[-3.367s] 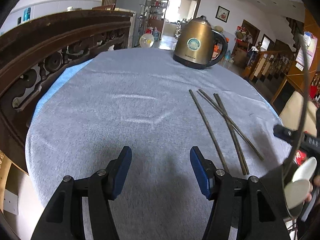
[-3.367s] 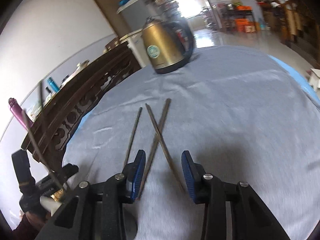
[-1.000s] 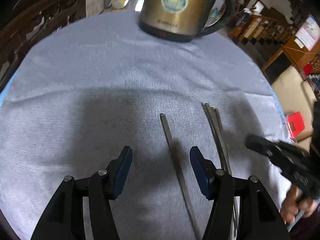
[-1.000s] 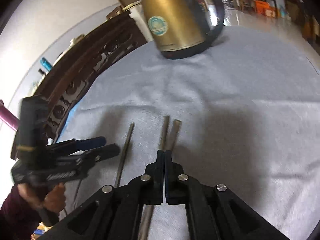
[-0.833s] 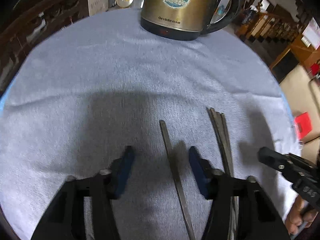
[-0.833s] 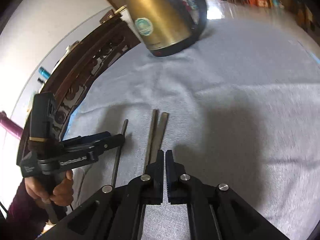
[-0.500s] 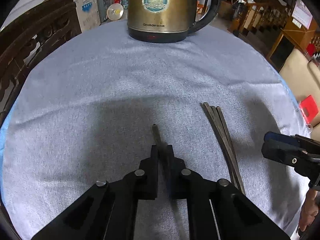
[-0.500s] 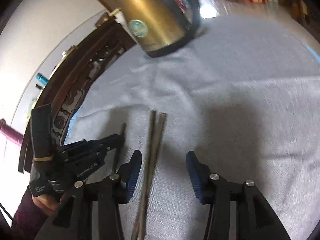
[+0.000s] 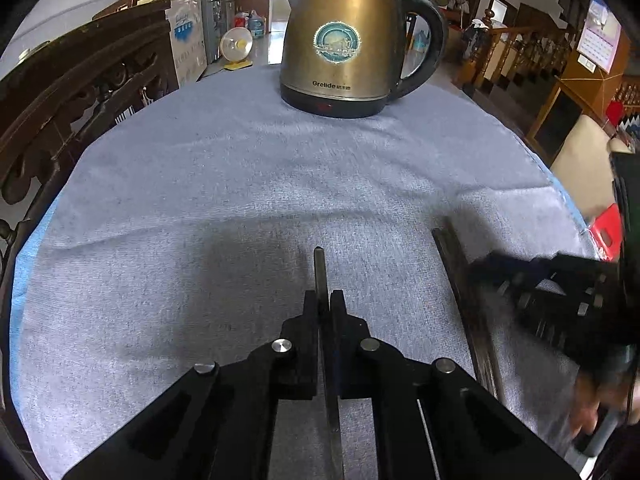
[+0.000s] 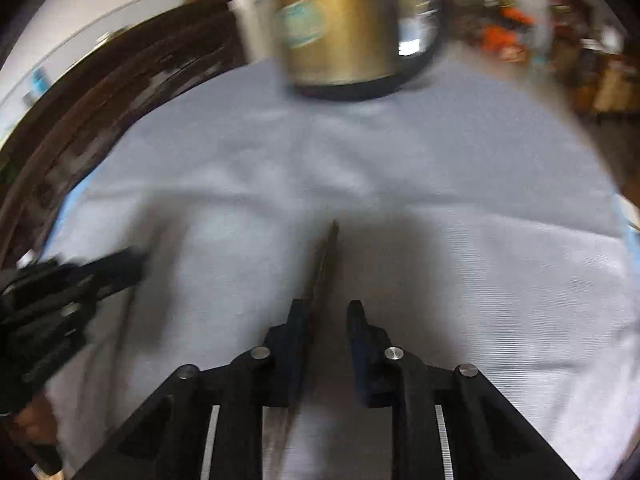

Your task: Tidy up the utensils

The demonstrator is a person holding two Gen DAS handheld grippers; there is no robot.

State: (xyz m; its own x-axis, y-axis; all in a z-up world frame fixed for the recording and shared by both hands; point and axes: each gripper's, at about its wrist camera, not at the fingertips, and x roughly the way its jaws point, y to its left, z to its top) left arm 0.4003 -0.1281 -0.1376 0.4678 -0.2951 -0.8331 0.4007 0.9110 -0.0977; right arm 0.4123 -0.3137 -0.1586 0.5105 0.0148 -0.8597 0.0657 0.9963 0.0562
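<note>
Chopstick (image 9: 320, 272) pinched between left gripper (image 9: 324, 300) fingers, tip protruding forward.

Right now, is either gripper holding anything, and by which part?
The left gripper is shut on a single chopstick, a little below its far tip. The right gripper straddles the chopstick bundle near its far end, jaws closing, grip unclear.

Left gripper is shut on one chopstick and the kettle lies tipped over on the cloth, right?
Not quite. The left gripper is shut on a chopstick, but the kettle stands upright on the cloth, as the left wrist view shows.
</note>
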